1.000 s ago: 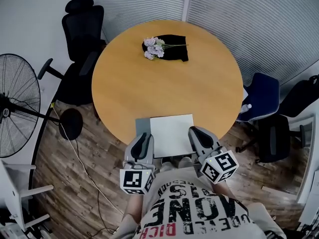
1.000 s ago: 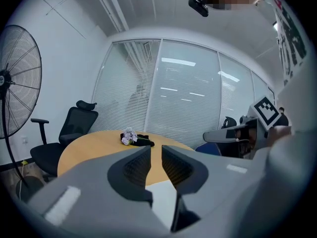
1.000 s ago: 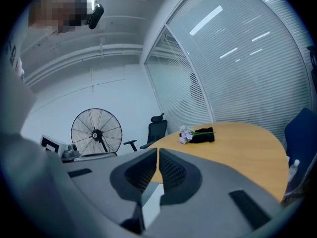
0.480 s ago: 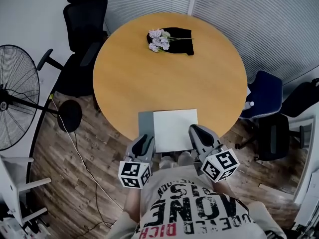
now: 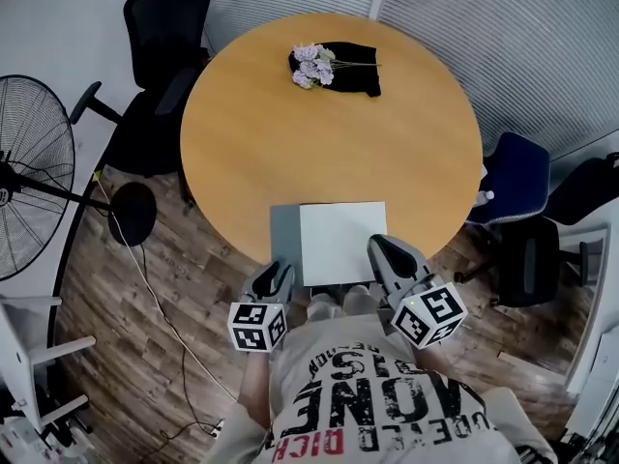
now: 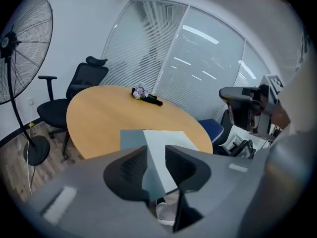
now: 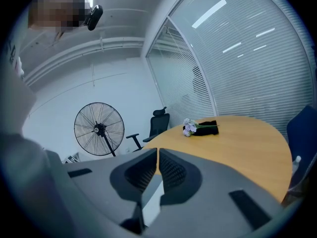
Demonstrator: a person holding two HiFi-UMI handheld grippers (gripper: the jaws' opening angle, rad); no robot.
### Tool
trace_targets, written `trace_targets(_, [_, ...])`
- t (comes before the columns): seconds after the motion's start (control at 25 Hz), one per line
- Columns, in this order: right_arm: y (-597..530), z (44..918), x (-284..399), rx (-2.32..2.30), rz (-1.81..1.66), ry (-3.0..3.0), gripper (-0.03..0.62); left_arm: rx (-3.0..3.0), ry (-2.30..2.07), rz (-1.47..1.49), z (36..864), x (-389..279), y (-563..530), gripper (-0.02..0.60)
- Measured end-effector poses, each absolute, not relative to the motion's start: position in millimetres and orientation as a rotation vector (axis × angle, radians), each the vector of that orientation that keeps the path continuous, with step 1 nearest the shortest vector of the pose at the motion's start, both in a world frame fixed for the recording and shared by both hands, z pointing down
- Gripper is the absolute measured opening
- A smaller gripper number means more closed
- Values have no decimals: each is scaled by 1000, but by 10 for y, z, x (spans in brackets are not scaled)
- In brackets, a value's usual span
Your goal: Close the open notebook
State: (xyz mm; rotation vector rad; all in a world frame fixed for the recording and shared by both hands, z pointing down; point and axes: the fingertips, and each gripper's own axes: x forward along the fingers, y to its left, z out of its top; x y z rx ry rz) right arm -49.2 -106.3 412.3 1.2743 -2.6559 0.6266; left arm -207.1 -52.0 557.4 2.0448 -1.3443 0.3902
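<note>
The notebook [image 5: 343, 243] lies at the near edge of the round wooden table [image 5: 329, 153], a white page on top and a strip of grey cover [image 5: 283, 245] showing along its left side. My left gripper [image 5: 275, 276] hangs just off the table's edge by the notebook's near left corner. Its jaws are opening, with nothing between them; in the left gripper view [image 6: 156, 150] the notebook [image 6: 168, 138] shows beyond the gap. My right gripper [image 5: 382, 249] sits at the notebook's near right corner, its jaws together [image 7: 157, 151] with nothing seen between the pads.
A bunch of pale flowers [image 5: 311, 66] lies on a black cloth [image 5: 356, 71] at the table's far side. A black office chair [image 5: 160, 56] and a standing fan [image 5: 29, 201] are on the left, and a blue chair [image 5: 513, 187] on the right.
My left gripper has dropped back off the notebook's near left corner toward the person, and its jaws have spread. The right gripper and the notebook have stayed put.
</note>
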Motion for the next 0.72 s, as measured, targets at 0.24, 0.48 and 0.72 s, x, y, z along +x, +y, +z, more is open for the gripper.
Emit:
trace_targets(0.24, [-1050, 4135, -442, 1284, 626, -2646, 20, 1969, -1332, 446, 5851, -2153, -392, 124])
trace_targets(0.48, [-1044, 4141, -438, 1287, 628, -2644, 20, 1916, -1347, 487, 6087, -2262, -336, 125])
trace_targets(0.72, [-1080, 4144, -478, 1286, 626, -2644, 20, 1835, -1304, 480, 6324, -2321, -301, 129])
